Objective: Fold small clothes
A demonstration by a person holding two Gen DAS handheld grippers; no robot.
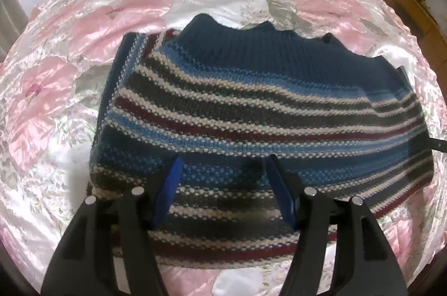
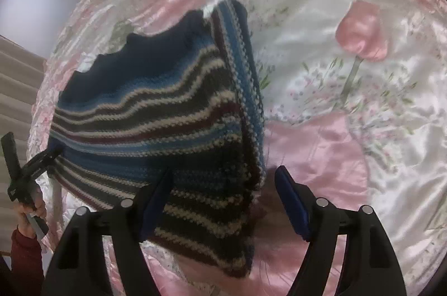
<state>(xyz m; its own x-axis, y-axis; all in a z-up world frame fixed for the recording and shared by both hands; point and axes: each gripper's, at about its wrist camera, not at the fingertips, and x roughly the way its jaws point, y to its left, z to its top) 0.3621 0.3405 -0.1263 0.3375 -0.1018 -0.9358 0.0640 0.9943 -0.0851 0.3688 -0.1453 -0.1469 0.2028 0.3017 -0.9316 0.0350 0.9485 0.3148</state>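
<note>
Bedspread (image 1: 92, 25): pink-and-white floral satin, covers whole surface under your grippers.

Striped sweater (image 1: 251, 106): knitted, navy ribbed band at far edge, blue, grey, maroon and cream stripes; lies on bedspread, side parts folded in, near hem raised toward you.

Your left gripper (image 1: 223, 181): jaws spread wide, blue pads over sweater's near hem, nothing pinched.

Your right gripper (image 2: 223, 184): jaws spread wide, straddles sweater's right folded edge; left pad on knit, right pad over bare bedspread.
</note>
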